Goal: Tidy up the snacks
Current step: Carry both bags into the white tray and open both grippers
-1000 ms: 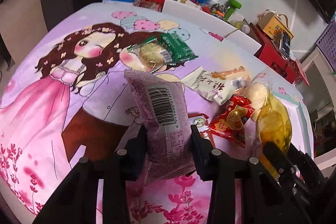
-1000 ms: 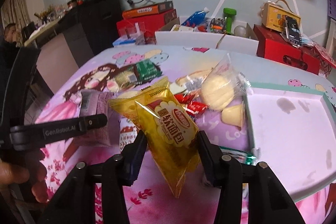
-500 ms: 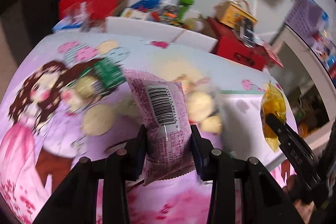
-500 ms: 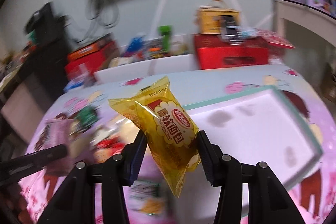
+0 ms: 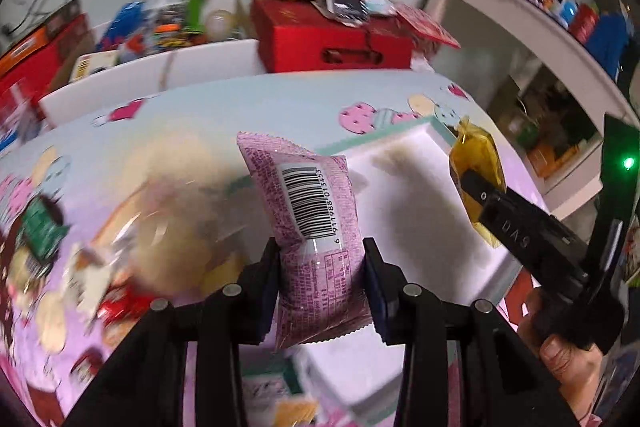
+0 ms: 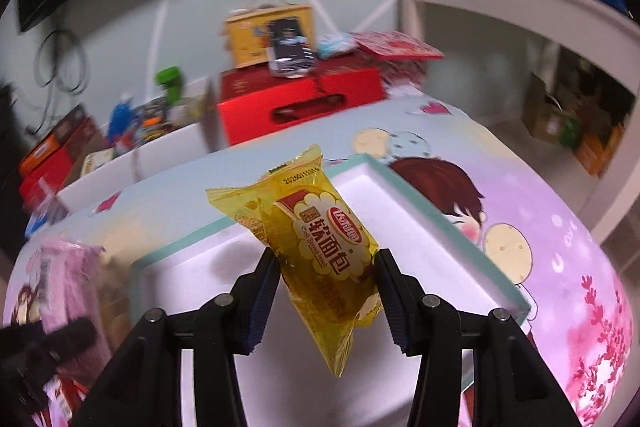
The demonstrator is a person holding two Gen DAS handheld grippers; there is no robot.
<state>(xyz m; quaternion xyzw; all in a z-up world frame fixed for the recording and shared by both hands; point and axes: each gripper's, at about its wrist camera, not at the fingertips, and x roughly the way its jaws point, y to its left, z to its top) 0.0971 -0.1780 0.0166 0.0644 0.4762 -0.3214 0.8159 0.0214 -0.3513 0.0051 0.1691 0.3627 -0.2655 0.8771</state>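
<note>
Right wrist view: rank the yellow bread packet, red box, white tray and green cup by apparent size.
1. white tray
2. red box and yellow bread packet: similar; the packet is much nearer, so I won't rank them
3. green cup

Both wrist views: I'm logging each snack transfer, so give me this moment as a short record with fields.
left hand-held gripper: shut on pink snack packet, barcode facing the camera
right hand-held gripper: shut on yellow bread packet, held tilted
tray: white tray with teal rim, on the cartoon tablecloth; nothing visible in the part that shows
packet position: both held in the air, in front of the tray
loose snacks: blurred pile left of the tray
background: red box, yellow box on top
</note>
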